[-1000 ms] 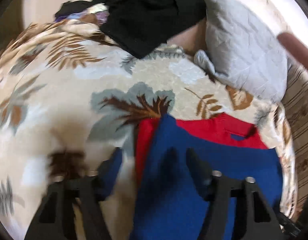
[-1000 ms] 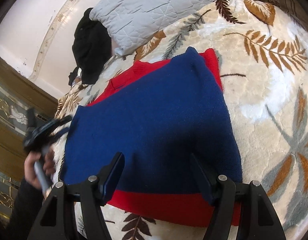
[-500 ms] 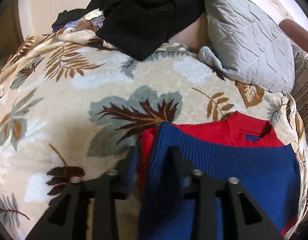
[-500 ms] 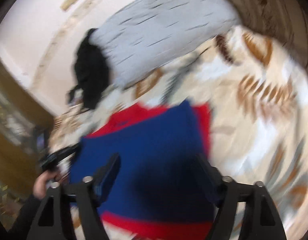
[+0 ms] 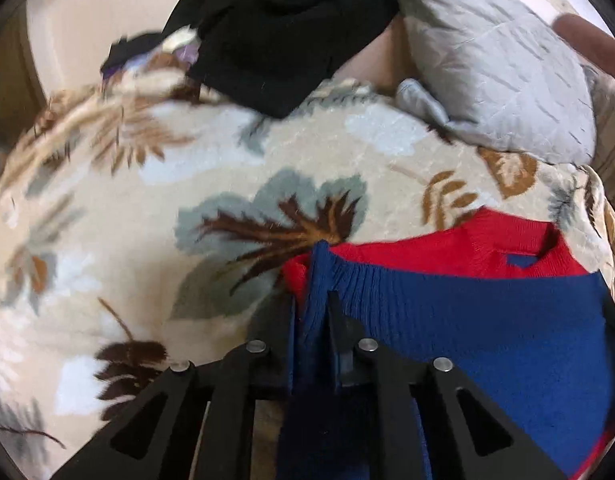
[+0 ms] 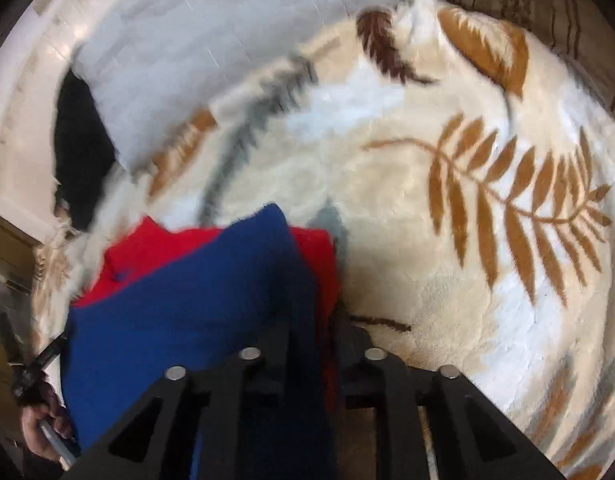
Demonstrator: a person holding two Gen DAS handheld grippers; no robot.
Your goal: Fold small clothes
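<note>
A small blue and red knit sweater point(image 5: 487, 320) lies on a cream leaf-patterned blanket point(image 5: 267, 168); its blue part is folded over the red part, and the red collar shows at the far edge. My left gripper point(image 5: 311, 312) is shut on the sweater's left edge, blue knit pinched between the fingers. The sweater also shows in the right wrist view point(image 6: 195, 300). My right gripper point(image 6: 319, 332) is shut on its right edge, where blue and red layers meet. The blanket also shows in the right wrist view point(image 6: 447, 240).
A grey quilted pillow point(image 5: 499, 64) lies at the far right of the bed, with black clothing point(image 5: 283, 28) heaped beside it. In the right wrist view the pillow point(image 6: 211, 28) and black clothing point(image 6: 79, 148) sit at the far left, and the hand holding the left gripper point(image 6: 39, 420) shows at lower left.
Both grippers were open over the sweater a second ago. Each has moved to a side edge of the sweater and closed on it.
</note>
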